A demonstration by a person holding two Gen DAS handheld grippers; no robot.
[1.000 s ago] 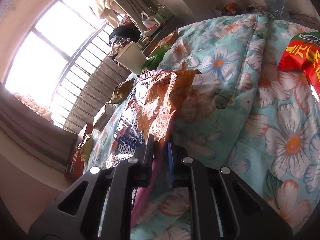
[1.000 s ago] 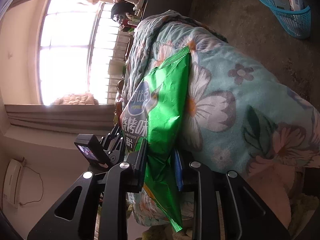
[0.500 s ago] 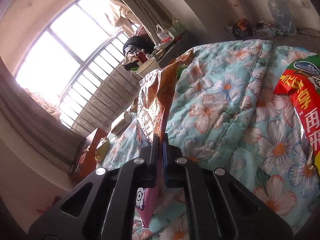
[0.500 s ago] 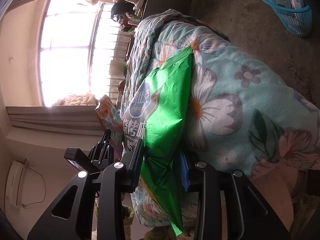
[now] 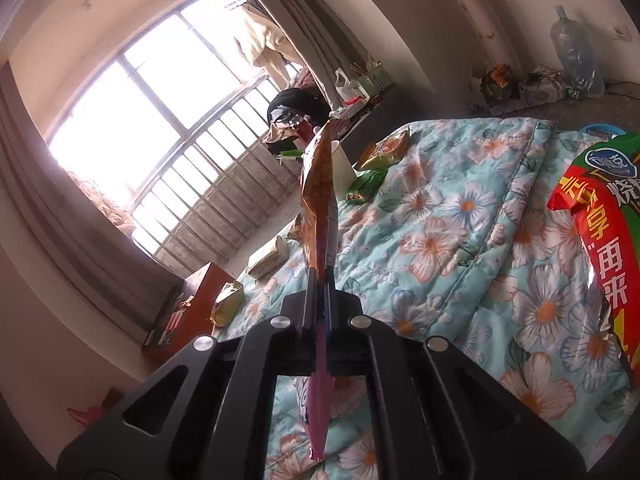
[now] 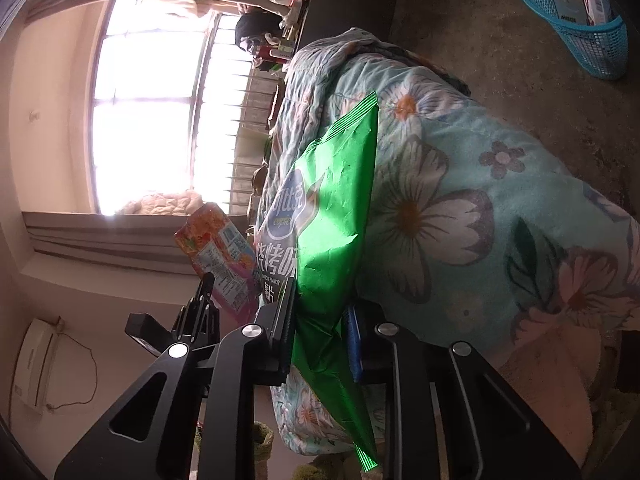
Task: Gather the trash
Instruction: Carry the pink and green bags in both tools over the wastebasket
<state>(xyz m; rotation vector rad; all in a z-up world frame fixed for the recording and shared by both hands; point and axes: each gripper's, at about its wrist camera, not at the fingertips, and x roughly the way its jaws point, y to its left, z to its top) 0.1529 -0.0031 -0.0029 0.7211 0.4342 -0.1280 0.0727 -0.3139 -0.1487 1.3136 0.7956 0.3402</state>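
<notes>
Two wrappers are in hand, one per gripper. Left wrist view: left gripper (image 5: 319, 300) pressed together on the orange snack wrapper (image 5: 319, 200), which stands edge-on and upright, long axis running straight out along the fingers, its pink tail hanging below them. More small packets (image 5: 370, 178) lie loose on the floral quilt (image 5: 460, 240) ahead, toward the window. Right wrist view: right gripper (image 6: 320, 328) is closing on the green chip bag (image 6: 332, 216), which sits between its jaws, long axis along the fingers, far end resting against the quilt. Blue basket (image 6: 576, 36) stands on the floor, up and right of this gripper, well apart; judged the drop point, with the right hand seemingly nearer.
</notes>
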